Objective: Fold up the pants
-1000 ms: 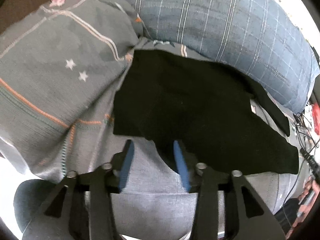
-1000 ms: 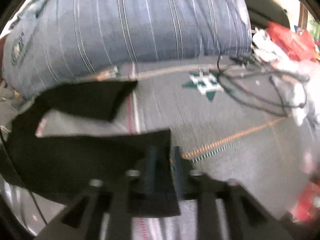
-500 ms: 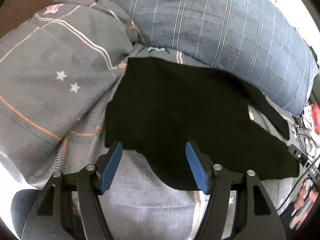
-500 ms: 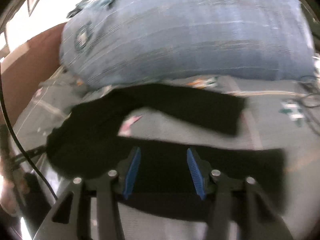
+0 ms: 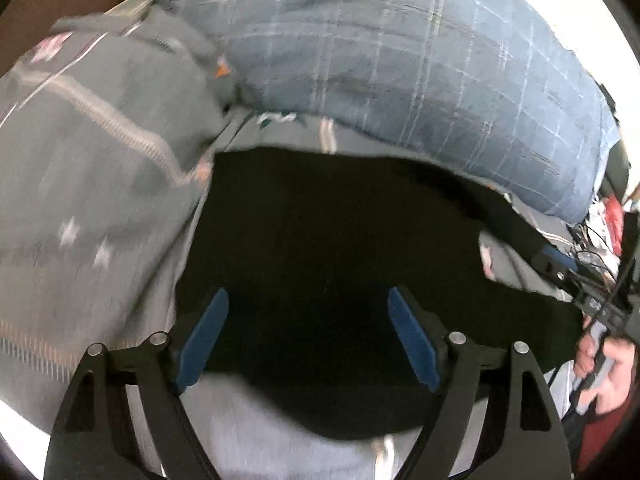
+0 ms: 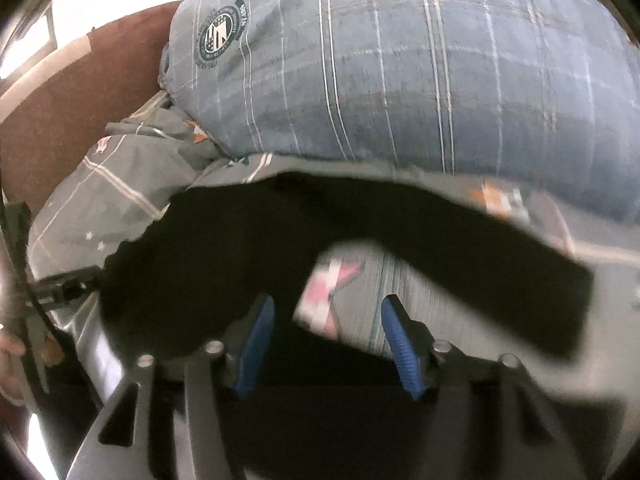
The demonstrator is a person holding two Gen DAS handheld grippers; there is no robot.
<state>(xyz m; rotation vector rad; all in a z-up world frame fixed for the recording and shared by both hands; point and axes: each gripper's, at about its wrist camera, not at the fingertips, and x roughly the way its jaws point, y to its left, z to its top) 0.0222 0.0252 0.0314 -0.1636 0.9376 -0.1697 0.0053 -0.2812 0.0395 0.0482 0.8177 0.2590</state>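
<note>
Black pants (image 5: 328,248) lie spread on a grey patterned bedsheet (image 5: 92,184). In the right wrist view the pants (image 6: 224,248) show two legs parted, one leg running off to the right. My left gripper (image 5: 308,304) hovers over the waist end, its blue pads wide apart and still opening, nothing pinched. My right gripper (image 6: 326,314) hangs above the crotch, where the legs split; its jaws are opening, and the cloth lies below the pads, not pressed by them.
A big blue plaid pillow (image 5: 392,60) bounds the far side of the pants. A grey bedding mound rises at the left. Cables and clutter (image 5: 592,264) sit at the right edge, with a person's hand (image 5: 604,368) on the other gripper's handle. A brown headboard (image 6: 80,92) stands behind.
Both grippers let go of the pants and opened. The left one moved over the waist end. The right one swung left from the leg hem toward the crotch.
</note>
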